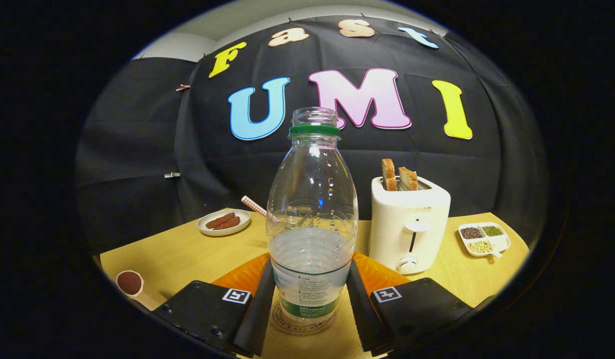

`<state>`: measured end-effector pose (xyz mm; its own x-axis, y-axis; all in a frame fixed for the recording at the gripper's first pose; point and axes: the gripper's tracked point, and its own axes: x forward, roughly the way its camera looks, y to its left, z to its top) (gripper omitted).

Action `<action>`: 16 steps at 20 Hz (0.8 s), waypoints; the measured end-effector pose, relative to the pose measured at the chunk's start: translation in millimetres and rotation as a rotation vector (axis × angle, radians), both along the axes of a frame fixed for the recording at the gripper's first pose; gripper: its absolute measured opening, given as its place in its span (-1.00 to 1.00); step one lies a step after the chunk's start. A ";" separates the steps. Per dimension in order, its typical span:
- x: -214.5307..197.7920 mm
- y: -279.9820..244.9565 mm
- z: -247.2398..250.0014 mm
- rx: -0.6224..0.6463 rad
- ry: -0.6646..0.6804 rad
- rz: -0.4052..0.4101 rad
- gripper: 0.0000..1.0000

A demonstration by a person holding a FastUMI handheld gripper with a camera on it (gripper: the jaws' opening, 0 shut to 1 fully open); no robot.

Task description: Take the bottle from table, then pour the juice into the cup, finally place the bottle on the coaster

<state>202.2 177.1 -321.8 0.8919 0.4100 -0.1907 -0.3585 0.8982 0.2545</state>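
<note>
The bottle (311, 224) stood upright on the coaster (301, 319), between the jaws of the gripper (310, 304), which sat against its sides in what looked like a grip. The toaster (408, 227) stood near on the right; the surface (178, 254) lay open to the left.

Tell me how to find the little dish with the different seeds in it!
Find the white toaster with bread sticking up, standing on the wooden table beyond the bottle between the gripper fingers. Beside it lies a white divided dish. Unlike the round plate, it has separate compartments of dark, green and pale grains.
</note>
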 end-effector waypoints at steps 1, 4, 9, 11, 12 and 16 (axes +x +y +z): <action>-1.6 4.1 -2.9 -0.006 0.000 0.011 0.47; -3.2 13.8 -15.9 -0.016 0.021 0.038 0.47; -6.2 20.6 -24.5 -0.025 0.051 0.044 0.48; -6.4 21.7 -25.9 -0.023 0.047 0.042 0.49; -5.5 22.7 -26.3 -0.025 0.045 0.043 0.48; -7.9 22.8 -27.9 -0.027 0.055 0.039 0.54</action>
<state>194.2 199.8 -349.7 0.8631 0.4385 -0.2505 -0.3799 0.8906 0.2502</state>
